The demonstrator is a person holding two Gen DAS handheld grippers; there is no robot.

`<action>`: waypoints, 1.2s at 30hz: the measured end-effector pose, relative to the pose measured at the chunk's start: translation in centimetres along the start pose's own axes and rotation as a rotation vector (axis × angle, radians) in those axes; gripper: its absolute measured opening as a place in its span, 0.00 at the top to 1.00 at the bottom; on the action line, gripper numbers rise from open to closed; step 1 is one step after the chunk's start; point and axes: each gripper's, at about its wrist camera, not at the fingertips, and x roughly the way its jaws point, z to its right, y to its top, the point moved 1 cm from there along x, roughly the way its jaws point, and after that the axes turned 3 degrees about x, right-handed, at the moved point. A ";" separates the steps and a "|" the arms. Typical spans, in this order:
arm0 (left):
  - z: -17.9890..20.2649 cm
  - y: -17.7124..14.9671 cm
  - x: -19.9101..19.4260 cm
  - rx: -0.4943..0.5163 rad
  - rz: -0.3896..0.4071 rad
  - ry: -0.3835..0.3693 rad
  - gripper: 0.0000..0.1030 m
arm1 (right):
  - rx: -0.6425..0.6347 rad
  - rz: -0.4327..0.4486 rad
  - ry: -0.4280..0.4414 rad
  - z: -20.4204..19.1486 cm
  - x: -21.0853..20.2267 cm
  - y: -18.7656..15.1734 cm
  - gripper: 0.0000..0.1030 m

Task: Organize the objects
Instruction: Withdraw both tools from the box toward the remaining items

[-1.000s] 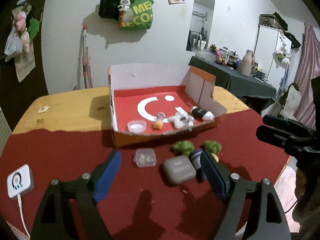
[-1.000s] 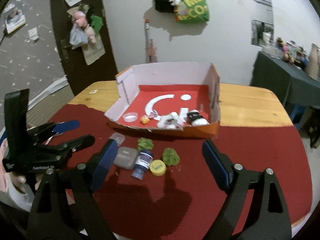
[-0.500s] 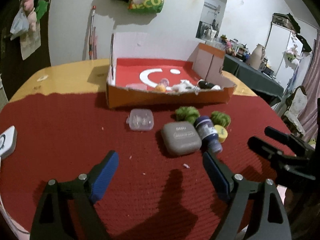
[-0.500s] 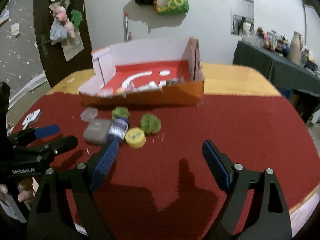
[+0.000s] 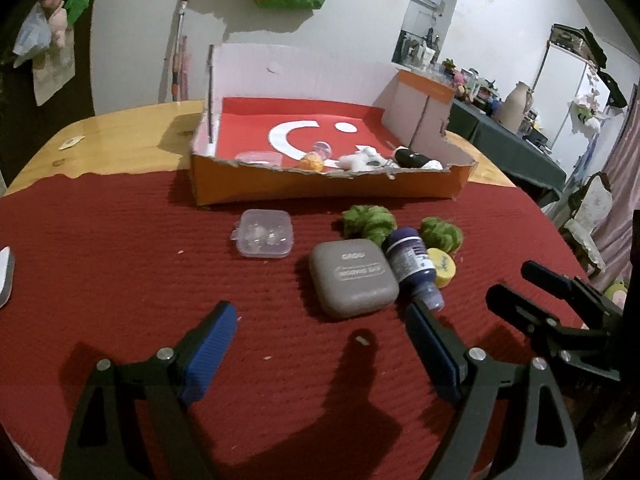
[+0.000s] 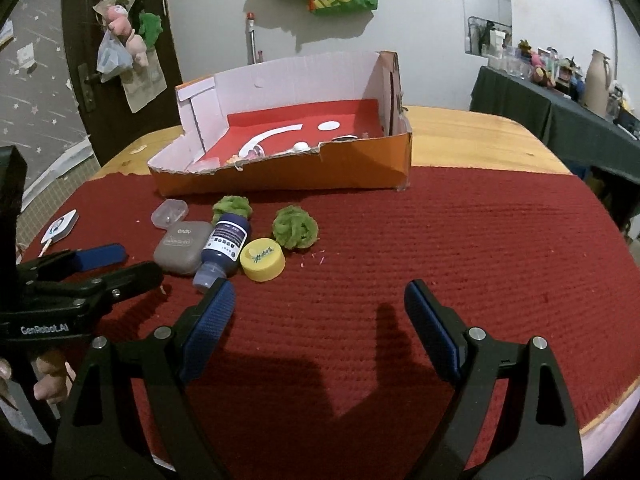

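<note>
An orange cardboard box (image 5: 328, 190) (image 6: 280, 176) with a red floor stands at the back of the red mat and holds several small items. In front of it lie a clear plastic case (image 5: 264, 234) (image 6: 170, 213), a grey case (image 5: 352, 278) (image 6: 182, 246), a dark blue bottle (image 5: 412, 264) (image 6: 224, 242) on its side, a yellow cap (image 5: 442, 266) (image 6: 262, 258) and two green pompoms (image 5: 370, 220) (image 6: 296, 228). My left gripper (image 5: 320, 344) is open and empty just before the grey case. My right gripper (image 6: 320, 320) is open and empty, near the bottle and cap.
A white device (image 6: 62, 224) with a cable lies at the mat's left edge. Bare wood table (image 5: 120, 136) flanks the box. A dark side table (image 6: 560, 108) with clutter stands to the right. Bags hang on the wall.
Both grippers have dropped lower and moved closer to the objects on the mat. Both stay open; nothing was taken hold of.
</note>
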 end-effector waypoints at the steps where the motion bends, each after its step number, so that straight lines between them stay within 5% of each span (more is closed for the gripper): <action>1: 0.2 0.2 0.2 0.002 -0.009 -0.010 0.15 | 0.001 0.002 0.000 0.1 0.0 0.1 0.16; 25: -0.4 1.4 2.0 0.069 -0.083 0.064 0.15 | 0.018 -0.006 0.010 1.7 0.4 0.8 0.16; 36: -0.6 1.6 1.7 0.086 -0.071 0.018 0.19 | -0.018 -0.024 0.065 1.5 0.8 2.0 0.16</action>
